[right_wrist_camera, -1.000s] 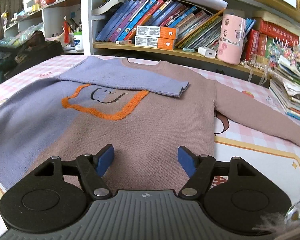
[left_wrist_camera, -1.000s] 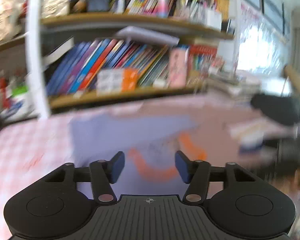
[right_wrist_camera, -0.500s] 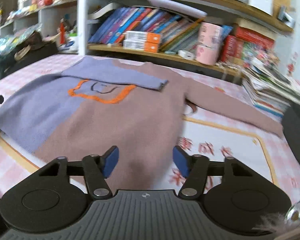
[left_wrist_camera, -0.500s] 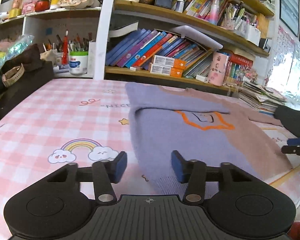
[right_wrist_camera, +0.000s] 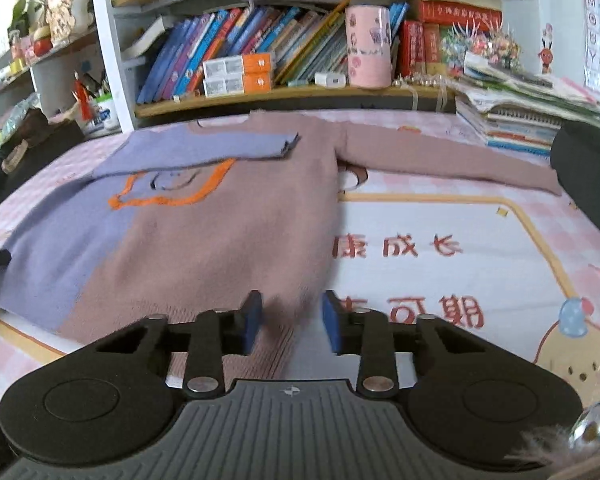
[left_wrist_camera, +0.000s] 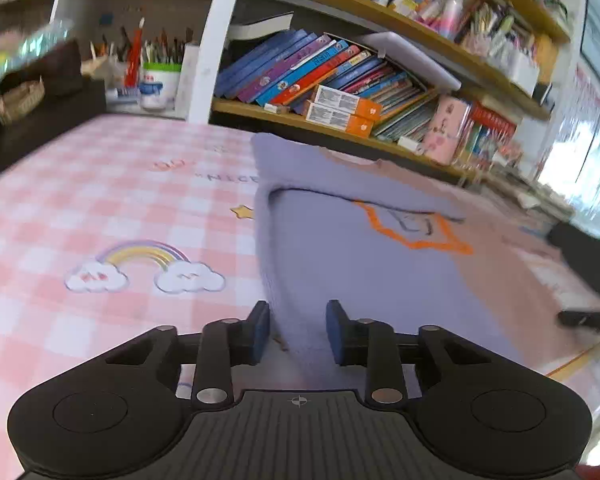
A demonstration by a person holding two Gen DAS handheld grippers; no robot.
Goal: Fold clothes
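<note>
Sweater (right_wrist_camera: 204, 236) lies flat on the bench (left_wrist_camera: 100, 208), purple sleeve folded across its chest. Left tool (left_wrist_camera: 298, 330) and right tool (right_wrist_camera: 290, 322) are both closing, hem corners between the pads, not pinched yet. Shelf (right_wrist_camera: 300, 94) behind holds books and a pink cup (right_wrist_camera: 369, 46).

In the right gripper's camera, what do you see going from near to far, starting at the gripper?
Right gripper → sweater hem → orange outline → folded purple sleeve → orange boxes on the bookshelf.
</note>
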